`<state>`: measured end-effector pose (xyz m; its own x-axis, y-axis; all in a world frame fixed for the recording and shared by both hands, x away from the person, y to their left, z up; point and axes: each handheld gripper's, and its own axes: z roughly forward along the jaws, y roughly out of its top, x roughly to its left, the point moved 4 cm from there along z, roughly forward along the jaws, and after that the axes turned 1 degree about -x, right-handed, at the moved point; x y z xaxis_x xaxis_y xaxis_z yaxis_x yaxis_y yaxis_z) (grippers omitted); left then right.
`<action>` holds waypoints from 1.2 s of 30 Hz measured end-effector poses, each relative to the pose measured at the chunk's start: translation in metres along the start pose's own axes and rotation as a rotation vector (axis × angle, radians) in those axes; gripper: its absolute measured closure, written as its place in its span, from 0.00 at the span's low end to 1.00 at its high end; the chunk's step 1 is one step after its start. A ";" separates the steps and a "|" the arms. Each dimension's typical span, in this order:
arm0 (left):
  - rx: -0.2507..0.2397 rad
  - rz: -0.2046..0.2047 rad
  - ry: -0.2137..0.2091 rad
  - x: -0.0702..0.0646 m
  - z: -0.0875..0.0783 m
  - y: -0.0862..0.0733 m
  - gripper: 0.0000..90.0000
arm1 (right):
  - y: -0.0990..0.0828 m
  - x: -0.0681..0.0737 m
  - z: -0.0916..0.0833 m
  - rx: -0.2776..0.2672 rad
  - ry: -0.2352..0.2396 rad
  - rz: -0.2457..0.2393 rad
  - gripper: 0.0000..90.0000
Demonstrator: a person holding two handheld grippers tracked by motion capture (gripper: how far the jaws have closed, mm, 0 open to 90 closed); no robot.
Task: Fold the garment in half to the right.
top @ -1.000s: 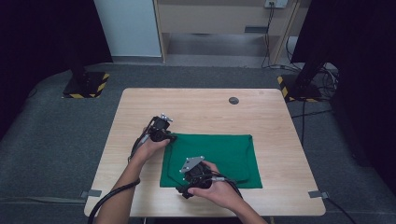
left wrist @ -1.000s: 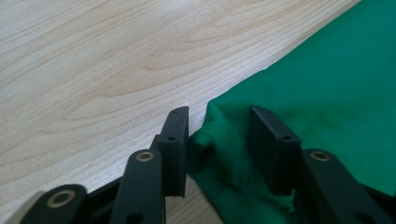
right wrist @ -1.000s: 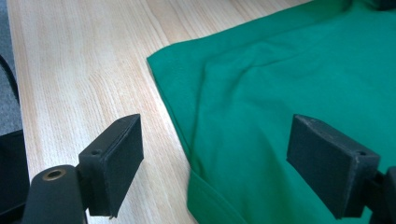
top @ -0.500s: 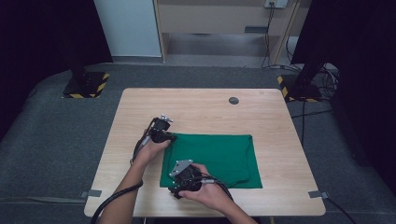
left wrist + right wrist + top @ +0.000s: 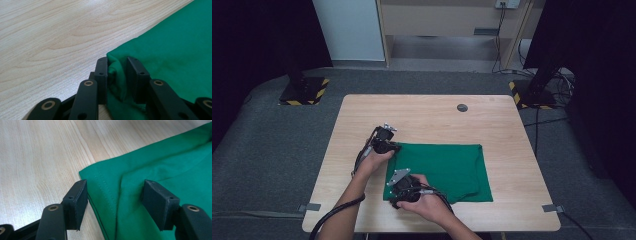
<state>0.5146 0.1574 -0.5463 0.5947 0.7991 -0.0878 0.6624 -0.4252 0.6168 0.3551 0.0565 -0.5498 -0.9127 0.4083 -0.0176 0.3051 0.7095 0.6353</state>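
Note:
A green cloth (image 5: 447, 165) lies flat on the wooden table (image 5: 422, 115). My left gripper (image 5: 394, 147) is at the cloth's far left corner. In the left gripper view it (image 5: 117, 61) has just closed and pinches a bunched fold of the cloth (image 5: 175, 50). My right gripper (image 5: 393, 201) is at the near left corner. In the right gripper view it (image 5: 115, 185) stands open, with the hemmed cloth corner (image 5: 162, 157) lying between the pads untouched. Its jaws have just been closing.
A small dark round disc (image 5: 462, 107) sits near the table's far edge. Black stands with yellow-striped bases (image 5: 304, 92) flank the table on the grey floor, with cables at the right (image 5: 557, 85). Bare wood lies left of the cloth.
My right hand has slid left along the cloth's near edge to its near left corner. The left hand has kept still at the far left corner.

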 end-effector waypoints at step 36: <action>-0.016 -0.010 0.043 -0.001 -0.020 -0.008 0.93 | 0.013 0.005 -0.011 -0.052 -0.079 -0.038 0.91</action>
<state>0.4994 0.1682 -0.5351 0.5677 0.8210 -0.0607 0.6606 -0.4103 0.6287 0.3520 0.0618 -0.5332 -0.8985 0.4270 -0.1018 0.2543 0.6954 0.6721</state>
